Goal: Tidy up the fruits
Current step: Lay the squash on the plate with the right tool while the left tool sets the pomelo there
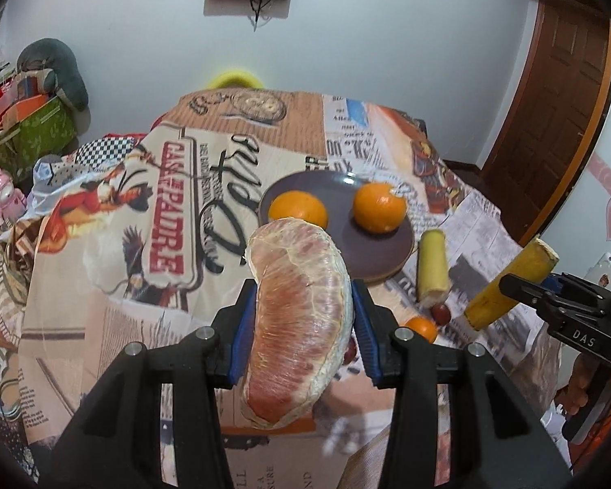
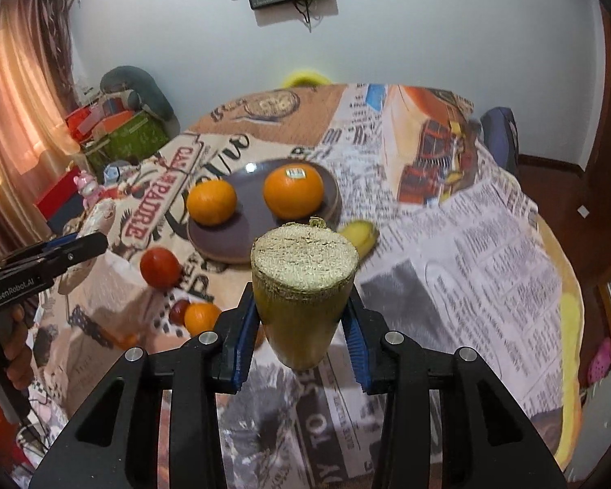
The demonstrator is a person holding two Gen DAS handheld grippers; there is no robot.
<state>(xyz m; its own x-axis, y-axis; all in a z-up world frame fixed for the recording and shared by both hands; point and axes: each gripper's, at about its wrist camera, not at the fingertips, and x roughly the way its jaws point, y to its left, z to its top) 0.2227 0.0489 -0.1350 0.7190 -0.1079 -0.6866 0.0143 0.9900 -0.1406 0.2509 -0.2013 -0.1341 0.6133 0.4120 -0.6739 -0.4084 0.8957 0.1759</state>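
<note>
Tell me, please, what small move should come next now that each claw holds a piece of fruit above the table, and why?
Probably carry the left claw forward and lower its peeled pomelo segment onto the dark plate. Two oranges already sit there, with bare plate showing between them. The right claw also grips a sugarcane piece, so it may be safer to move one at a time.

My right claw [image 2: 301,326] squeezes a yellow sugarcane stick [image 2: 303,285] between its blue pads. Behind it, two oranges [image 2: 293,191] sit on a dark plate [image 2: 260,236] on the tabletop [image 2: 468,244]. My left claw [image 2: 81,246] holds a peeled pomelo piece [image 2: 95,216].
</note>
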